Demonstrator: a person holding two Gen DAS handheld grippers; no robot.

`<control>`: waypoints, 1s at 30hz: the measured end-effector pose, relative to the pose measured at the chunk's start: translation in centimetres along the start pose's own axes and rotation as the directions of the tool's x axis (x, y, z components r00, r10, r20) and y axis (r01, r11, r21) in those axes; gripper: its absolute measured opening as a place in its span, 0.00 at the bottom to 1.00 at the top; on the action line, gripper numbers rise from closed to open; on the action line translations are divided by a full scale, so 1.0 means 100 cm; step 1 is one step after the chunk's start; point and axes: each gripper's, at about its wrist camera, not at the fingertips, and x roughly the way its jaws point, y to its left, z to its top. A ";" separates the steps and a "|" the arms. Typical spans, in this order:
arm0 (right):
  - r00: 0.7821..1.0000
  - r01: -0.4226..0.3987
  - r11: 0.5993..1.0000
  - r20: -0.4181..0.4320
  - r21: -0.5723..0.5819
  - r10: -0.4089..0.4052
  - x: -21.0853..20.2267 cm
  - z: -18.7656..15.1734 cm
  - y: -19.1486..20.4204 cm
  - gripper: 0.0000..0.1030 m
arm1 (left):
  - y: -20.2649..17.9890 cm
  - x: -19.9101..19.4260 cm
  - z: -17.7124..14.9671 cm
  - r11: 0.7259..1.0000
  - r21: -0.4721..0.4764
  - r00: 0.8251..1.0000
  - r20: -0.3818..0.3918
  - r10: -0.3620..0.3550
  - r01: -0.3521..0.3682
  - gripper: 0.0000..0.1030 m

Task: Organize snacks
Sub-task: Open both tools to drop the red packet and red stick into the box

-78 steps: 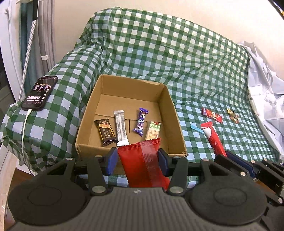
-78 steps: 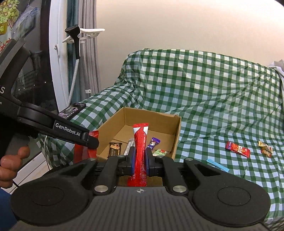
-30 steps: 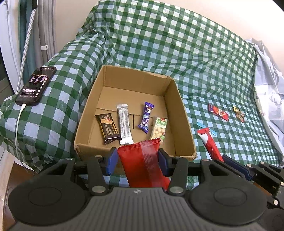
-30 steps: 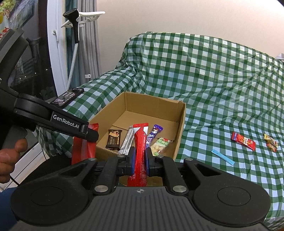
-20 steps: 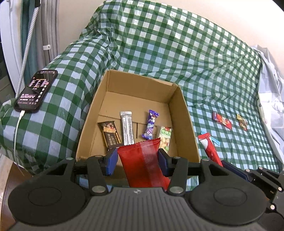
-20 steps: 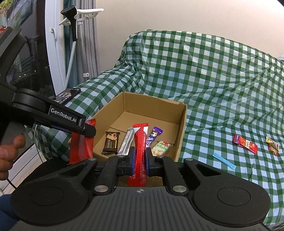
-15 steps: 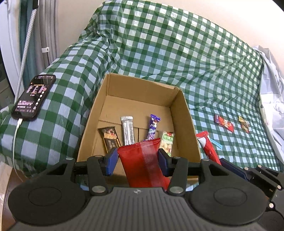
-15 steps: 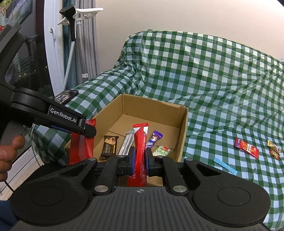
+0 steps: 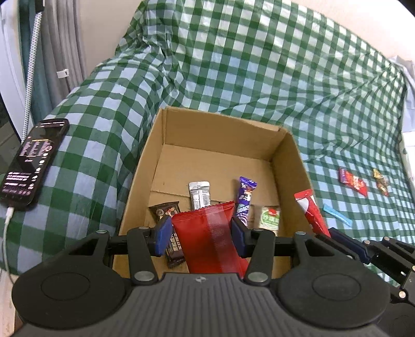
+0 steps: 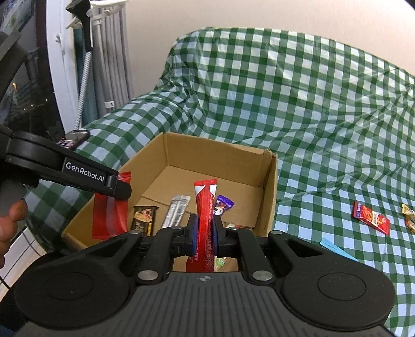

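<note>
Four snacks (image 9: 199, 198) lie flat in open cardboard box (image 9: 293, 166) (side by side) — upright.

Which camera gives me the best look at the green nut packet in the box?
The left wrist view: the green nut packet lies in plain sight on the cardboard box floor. In the right wrist view it is mostly hidden behind the right gripper.

Looks like a home living rm or bedrm: sofa-like furniture under a green checked cover (image 9: 259, 77), plain cream wall (image 10: 233, 15) behind. Far left, grey curtains (image 10: 114, 64) w/ a white window or door frame (image 10: 58, 67). Phone (image 9: 33, 160) on charge on the left armrest; cardboard box (image 9: 155, 145) on the seat.
</note>
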 end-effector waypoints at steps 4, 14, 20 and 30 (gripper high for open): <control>1.000 0.000 1.000 -0.025 0.008 0.000 0.023 0.001 -0.004 0.11 | -0.001 0.024 0.006 1.000 0.014 0.999 -0.026 0.019 -0.018 0.52; 0.996 0.008 1.000 -0.090 0.027 -0.005 0.068 -0.005 -0.013 0.12 | -0.007 0.071 0.014 0.998 0.044 0.994 -0.089 0.056 -0.052 0.53; 0.994 0.020 0.998 -0.108 0.067 -0.013 0.081 0.002 -0.024 0.43 | -0.007 0.071 0.021 0.999 0.031 0.998 -0.056 0.038 -0.037 1.00; 0.992 0.024 0.987 -0.124 0.158 -0.004 0.040 0.007 -0.021 0.82 | -0.006 0.015 -0.009 0.996 0.068 0.997 -0.036 0.068 -0.065 1.00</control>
